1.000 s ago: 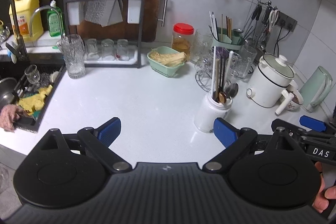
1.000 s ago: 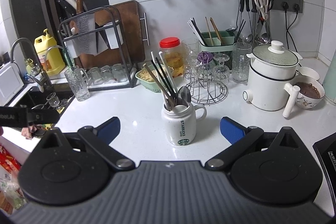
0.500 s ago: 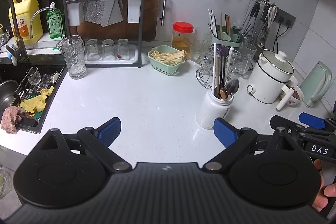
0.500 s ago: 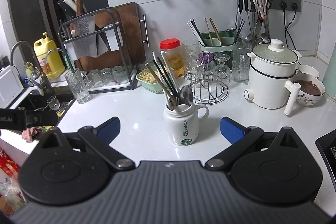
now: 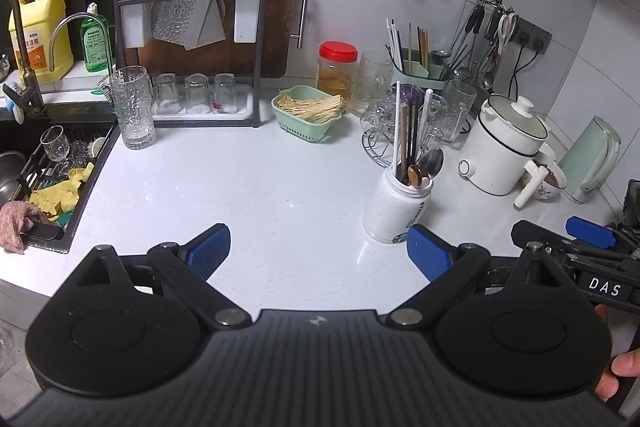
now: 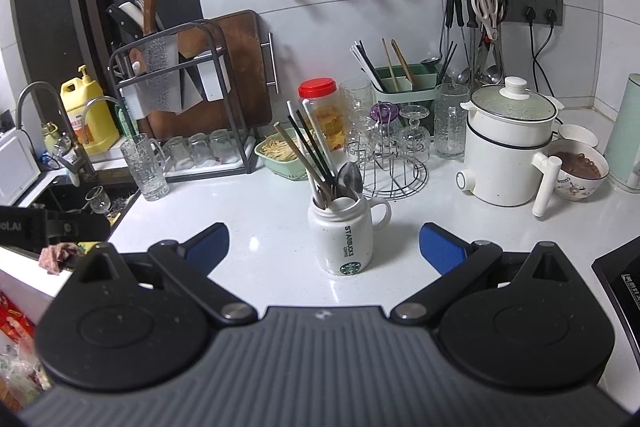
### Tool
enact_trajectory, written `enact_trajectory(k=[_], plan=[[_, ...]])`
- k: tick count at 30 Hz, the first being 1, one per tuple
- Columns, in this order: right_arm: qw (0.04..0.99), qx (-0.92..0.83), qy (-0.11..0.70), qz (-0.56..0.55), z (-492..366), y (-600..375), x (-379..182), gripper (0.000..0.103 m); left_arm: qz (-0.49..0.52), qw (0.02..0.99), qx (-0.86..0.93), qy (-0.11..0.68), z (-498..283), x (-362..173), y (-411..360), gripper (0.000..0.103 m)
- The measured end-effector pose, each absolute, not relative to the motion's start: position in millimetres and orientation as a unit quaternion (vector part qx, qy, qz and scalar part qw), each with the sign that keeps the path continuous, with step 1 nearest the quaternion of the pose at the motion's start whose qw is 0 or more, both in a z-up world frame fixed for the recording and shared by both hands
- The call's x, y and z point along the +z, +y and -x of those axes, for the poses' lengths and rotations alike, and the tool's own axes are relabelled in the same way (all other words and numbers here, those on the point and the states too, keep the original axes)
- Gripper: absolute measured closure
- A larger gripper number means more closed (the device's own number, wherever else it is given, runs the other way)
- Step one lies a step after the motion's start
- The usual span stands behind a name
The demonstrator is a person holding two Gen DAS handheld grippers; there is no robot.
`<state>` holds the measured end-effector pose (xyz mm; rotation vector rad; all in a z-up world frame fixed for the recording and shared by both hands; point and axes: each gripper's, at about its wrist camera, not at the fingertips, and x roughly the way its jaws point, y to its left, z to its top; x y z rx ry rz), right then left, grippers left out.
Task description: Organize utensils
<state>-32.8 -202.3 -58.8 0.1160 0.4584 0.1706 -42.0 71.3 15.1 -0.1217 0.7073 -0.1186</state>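
Observation:
A white Starbucks mug [image 6: 347, 237] stands on the white counter [image 6: 260, 223], stuffed with chopsticks, straws and spoons [image 6: 320, 155]. It also shows in the left wrist view [image 5: 396, 207], ahead and to the right. A green utensil caddy [image 6: 404, 87] with chopsticks stands by the back wall; it shows in the left wrist view too [image 5: 420, 71]. My right gripper [image 6: 324, 245] is open and empty, with the mug just beyond its jaws. My left gripper [image 5: 318, 253] is open and empty over bare counter. The right gripper's blue fingertip [image 5: 590, 231] shows at the left wrist view's right edge.
A wire glass rack [image 6: 394, 163], a red-lidded jar [image 6: 320, 107], a green basket [image 5: 306, 117], a white cooker [image 6: 508, 147], a bowl [image 6: 582, 171] and a kettle [image 5: 592, 159] crowd the back right. A knife and board rack [image 5: 192, 39] and a tall glass [image 5: 134, 107] stand left, by the sink [image 5: 44, 171].
Both views have pulled back and risen slightly, so the mug sits a little farther ahead. Both grippers stay open. Nothing on the counter has moved.

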Motion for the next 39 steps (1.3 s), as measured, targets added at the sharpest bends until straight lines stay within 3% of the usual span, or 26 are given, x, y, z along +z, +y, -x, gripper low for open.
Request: enact_trajectory(k=[39], plan=[[0.966, 0.065, 0.243, -0.056, 34, -204, -59, 0.000, 0.046, 0.930, -0.074, 0.357, 36, 14, 64, 0.006]])
